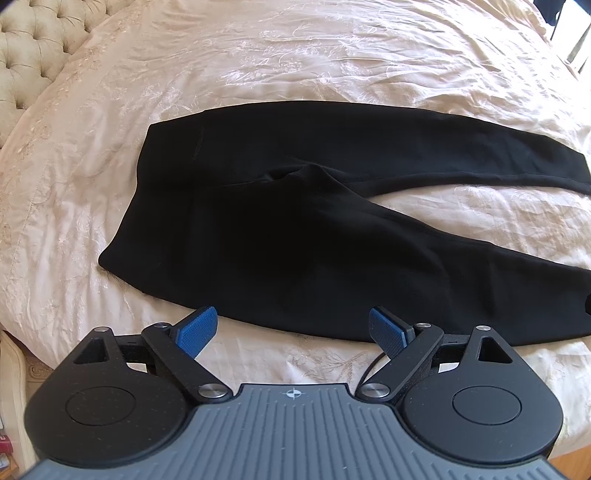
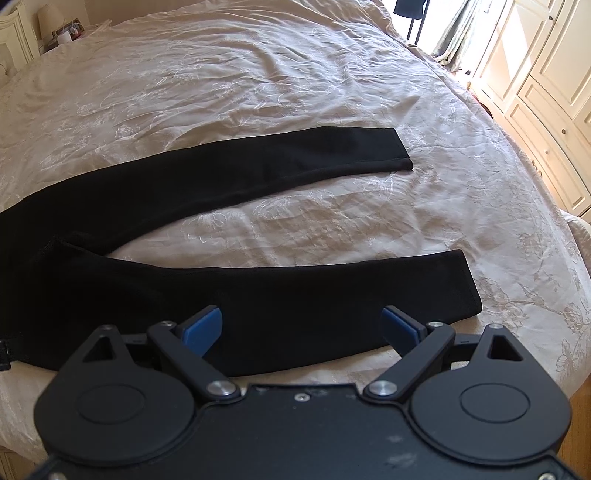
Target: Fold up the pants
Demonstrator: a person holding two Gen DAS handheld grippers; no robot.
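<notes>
Black pants [image 1: 280,229] lie flat on a cream bedspread, waistband at the left, both legs spread apart toward the right. My left gripper [image 1: 293,328] hovers open at the near edge of the hip and thigh part, nothing between its blue pads [image 1: 197,330]. In the right wrist view the two legs [image 2: 258,295] run rightward, with the far cuff [image 2: 402,151] and the near cuff [image 2: 469,284] both flat. My right gripper [image 2: 303,328] is open over the near leg's lower part, holding nothing.
The cream embroidered bedspread [image 1: 295,55] is wrinkled around the pants. A tufted headboard [image 1: 33,48] stands at the left. The bed's near edge [image 2: 480,369] lies just below the grippers. White wardrobe doors [image 2: 543,74] are at the right, a nightstand with a lamp [image 2: 51,22] far left.
</notes>
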